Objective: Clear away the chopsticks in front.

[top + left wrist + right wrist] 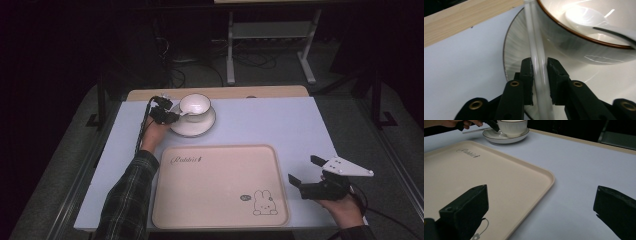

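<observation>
A white cup (195,105) with a brown rim stands on a white saucer (192,129) at the back of the table. In the left gripper view a white spoon (584,15) lies inside the cup (564,42). My left gripper (539,72) is shut on the cup's thin white handle (537,50), one pad on each side of it, above the saucer (516,50). It reaches the cup from the left (175,116). My right gripper (304,169) is held open and empty at the front right, just off the tray's right edge, jaws wide apart (541,195).
A large beige tray (210,190) with a rabbit drawing (263,202) lies in front of the cup on the pale table (280,125). A wooden strip (225,92) runs along the table's far edge. The room behind is dark, with a metal stand (270,35).
</observation>
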Motion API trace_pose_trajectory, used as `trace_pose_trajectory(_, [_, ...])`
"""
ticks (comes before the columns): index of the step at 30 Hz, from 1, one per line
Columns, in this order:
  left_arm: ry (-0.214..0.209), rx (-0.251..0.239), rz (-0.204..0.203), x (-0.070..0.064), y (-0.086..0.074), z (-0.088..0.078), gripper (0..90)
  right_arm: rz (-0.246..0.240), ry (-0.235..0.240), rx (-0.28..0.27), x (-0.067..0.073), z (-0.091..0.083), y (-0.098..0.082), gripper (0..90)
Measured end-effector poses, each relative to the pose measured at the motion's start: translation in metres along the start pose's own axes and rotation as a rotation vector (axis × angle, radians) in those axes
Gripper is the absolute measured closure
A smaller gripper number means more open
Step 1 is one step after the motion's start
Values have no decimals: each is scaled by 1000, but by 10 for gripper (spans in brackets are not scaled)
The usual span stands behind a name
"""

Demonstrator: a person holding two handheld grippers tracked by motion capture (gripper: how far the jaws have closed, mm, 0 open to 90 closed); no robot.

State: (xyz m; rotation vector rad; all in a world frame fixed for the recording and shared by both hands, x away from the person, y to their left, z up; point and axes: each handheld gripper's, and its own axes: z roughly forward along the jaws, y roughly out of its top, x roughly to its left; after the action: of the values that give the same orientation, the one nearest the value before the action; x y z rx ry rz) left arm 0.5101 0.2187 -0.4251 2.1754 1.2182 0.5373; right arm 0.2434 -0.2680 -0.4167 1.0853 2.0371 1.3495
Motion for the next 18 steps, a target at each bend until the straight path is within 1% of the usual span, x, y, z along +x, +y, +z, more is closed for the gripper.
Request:
trace_pose_trajectory(4, [7, 3, -5, 2, -1, -1, 767, 1, 0, -1, 0, 0, 0, 0])
trace_pose_trajectory(5, [6, 4, -5, 2, -1, -2, 749, 2, 0, 0, 0, 0, 0, 0])
trace_pose_trajectory(7, [2, -4, -7, 4, -1, -8, 744, 3, -1, -1, 0, 0, 0, 0])
trace_pose_trajectory(10, [0, -2, -5, 7, -3, -18, 704, 3, -1, 0, 0, 0, 0, 0])
trace_pose_trajectory(12, [-6, -13, -9, 10, -5, -27, 684, 3, 0, 0, 0, 0, 0, 0])
trace_pose_trajectory(13, [-6, -13, -9, 10, -5, -27, 675, 3, 0, 0, 0, 0, 0, 0])
trace_pose_trajectory(15, [-17, -23, -18, 12, -8, -35, 666, 2, 0, 0, 1, -1, 0, 0])
trace_pose_trajectory(16, [-28, -38, -24, 13, -12, -44, 658, 2, -1, 0, 2, -1, 0, 0])
trace_pose_trajectory(17, [-28, -38, -24, 13, -12, -44, 654, 2, -1, 0, 2, -1, 0, 0])
trace_pose_trajectory(18, [-40, -57, -30, 13, -17, -52, 654, 1, -1, -1, 2, -1, 1, 0])
